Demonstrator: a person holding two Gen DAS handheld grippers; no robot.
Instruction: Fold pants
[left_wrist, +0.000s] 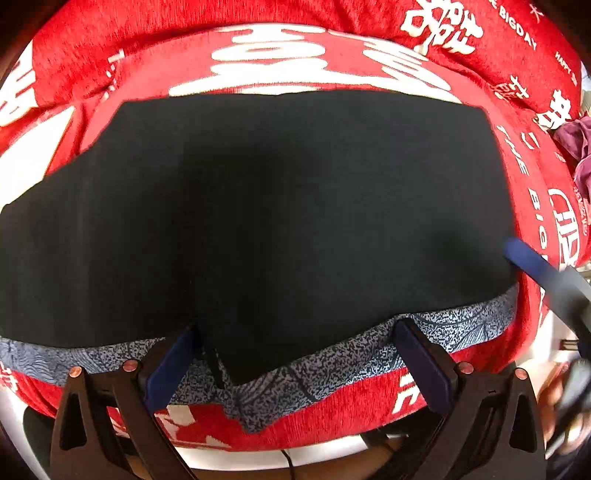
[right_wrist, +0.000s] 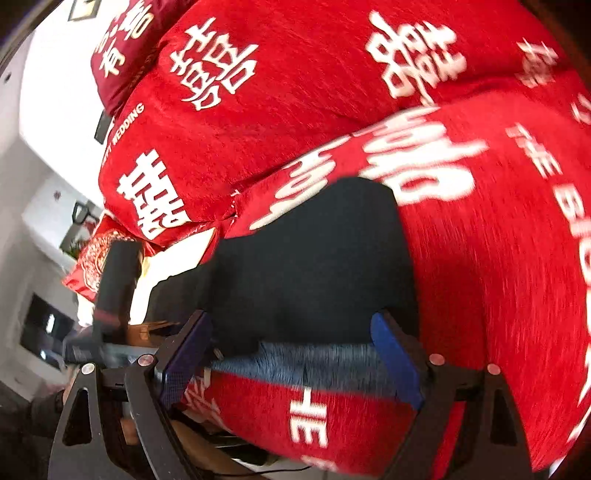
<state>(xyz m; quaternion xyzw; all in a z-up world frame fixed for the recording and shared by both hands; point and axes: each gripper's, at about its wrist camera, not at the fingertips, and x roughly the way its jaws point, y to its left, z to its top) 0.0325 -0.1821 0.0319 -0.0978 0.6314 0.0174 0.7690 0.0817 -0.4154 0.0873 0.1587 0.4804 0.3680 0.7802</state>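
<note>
The black pants (left_wrist: 280, 206) lie spread flat on a red blanket (left_wrist: 332, 410) printed with white characters, their blue-grey patterned waistband (left_wrist: 436, 332) along the blanket's near edge. The left gripper (left_wrist: 295, 354) hovers at that waistband, jaws spread wide and holding nothing. The right gripper (right_wrist: 291, 350) sits at the waistband's right end, jaws likewise apart. A maroon garment (left_wrist: 576, 147) lies at the blanket's far right.
</note>
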